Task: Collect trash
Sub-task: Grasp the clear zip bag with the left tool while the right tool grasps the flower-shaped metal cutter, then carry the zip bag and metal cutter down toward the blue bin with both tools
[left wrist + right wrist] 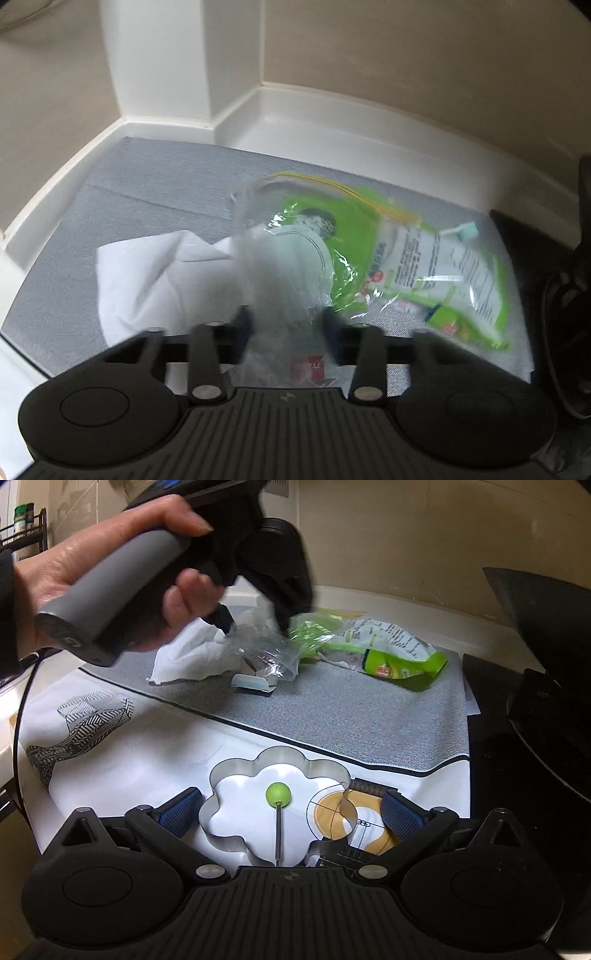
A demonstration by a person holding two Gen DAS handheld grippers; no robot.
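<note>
The left tool (284, 317) is clenched on a clear plastic bag (280, 258): its two dark fingers sit on either side of the crumpled film, which bunches up between them and runs back under the tool's body. From the right wrist view the same tool (255, 622) hangs over the far part of the grey mat (369, 709), a hand (110, 579) wrapped round its grey handle, and the bag (266, 646) trails down from its tips to the mat. The picture is smeared there, so how firm the hold is I cannot tell.

Just beside the bag, toward the left edge of the mat, lies a crumpled white paper (147, 273). On the other side, toward the right edge, lies a green snack wrapper (443, 266), with a small mint-tipped stick (461, 230) at its far end. A small white and blue packet (253, 682) rests at the near side of the bag.

The right tool (291, 812) is released, its blue-padded fingers spread wide on either side of a flower-shaped metal ring (277, 805) with a green-knobbed pin (278, 794), on the near, white part of the table (147, 746).

The step in hand looks like the pick-up of the first piece of trash. Next, I judge, the bag needs a clean lift off the mat without dragging the paper or packet, then carrying to wherever trash is gathered; no bin is visible.
</note>
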